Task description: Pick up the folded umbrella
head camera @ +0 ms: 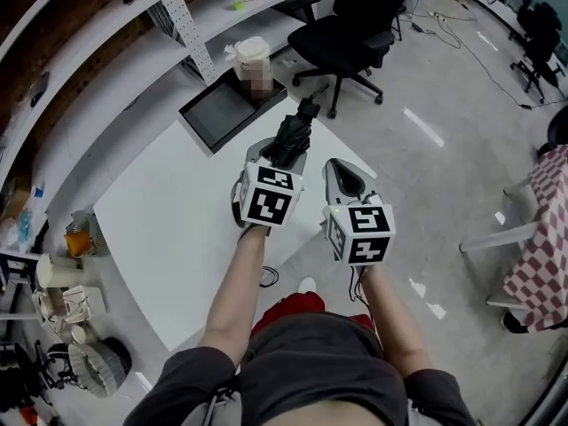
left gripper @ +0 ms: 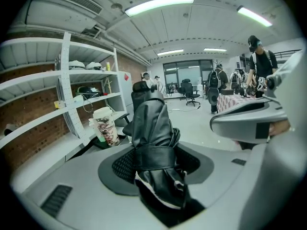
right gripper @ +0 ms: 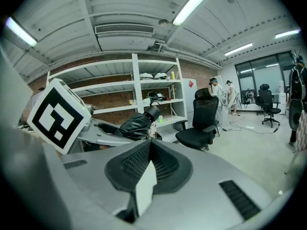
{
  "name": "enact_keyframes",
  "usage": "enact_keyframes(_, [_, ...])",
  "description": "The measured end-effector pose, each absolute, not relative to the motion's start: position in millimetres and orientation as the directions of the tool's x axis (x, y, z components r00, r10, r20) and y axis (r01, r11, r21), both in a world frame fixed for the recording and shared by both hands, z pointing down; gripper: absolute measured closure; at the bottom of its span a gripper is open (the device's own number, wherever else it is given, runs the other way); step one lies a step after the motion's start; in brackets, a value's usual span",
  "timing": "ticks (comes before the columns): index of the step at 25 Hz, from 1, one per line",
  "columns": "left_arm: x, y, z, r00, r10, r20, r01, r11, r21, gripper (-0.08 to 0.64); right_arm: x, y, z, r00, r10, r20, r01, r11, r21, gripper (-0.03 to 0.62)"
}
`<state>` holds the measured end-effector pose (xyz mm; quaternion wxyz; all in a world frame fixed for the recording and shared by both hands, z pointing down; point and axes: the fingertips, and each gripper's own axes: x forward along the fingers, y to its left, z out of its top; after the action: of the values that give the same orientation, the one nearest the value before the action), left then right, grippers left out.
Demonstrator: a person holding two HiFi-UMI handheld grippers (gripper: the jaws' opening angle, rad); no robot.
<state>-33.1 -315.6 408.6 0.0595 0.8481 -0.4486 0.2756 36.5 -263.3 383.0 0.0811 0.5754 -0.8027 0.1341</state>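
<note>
Here, the pick-up looks all but finished. The left tool (head camera: pixel 277 160) is clamped on the folded umbrella (head camera: pixel 293 133), a black bundle wrapped with a strap. Its body sticks out past the jaws toward 12 o'clock in the head view. The left gripper view shows the umbrella pinched between the jaws with only open room behind it, so it appears to be off the white worktop (head camera: pixel 169 229) and carried in the air. The right tool (head camera: pixel 344 177) sits just beside it at 3 o'clock, its jaws pressed together on nothing and taking no part in the grip. As a judgement, what remains is only to keep the umbrella steady and clear of the surface. The worktop is a plain white slab, bare beneath the tools. At 11 o'clock, past its far edge, lie a black tray (head camera: pixel 217 109) and a pale lidded cup (head camera: pixel 252 59). White shelving (head camera: pixel 106 25) runs along a brick wall at 10 o'clock. A black office chair (head camera: pixel 351 25) stands on the glossy grey floor (head camera: pixel 444 149) at 1 o'clock. A red-checked cloth (head camera: pixel 541 229) hangs at 3 o'clock, and small clutter gathers at 8 o'clock. People stand far off in the background.
</note>
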Motion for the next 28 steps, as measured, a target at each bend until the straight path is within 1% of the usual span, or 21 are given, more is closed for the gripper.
enact_keyframes(16, [-30.3, -265.4, 360.5, 0.47, -0.788, 0.398, -0.818, -0.559, -0.14, 0.345, 41.9, -227.4, 340.7, -0.344, -0.919, 0.193, -0.938, 0.325, -0.122, 0.574])
enact_keyframes(28, [-36.5, -229.1, 326.4, 0.484, -0.824, 0.296, -0.848, -0.524, -0.073, 0.345, 53.5, -206.3, 322.5, -0.344, -0.928, 0.144, -0.934, 0.323, -0.153, 0.574])
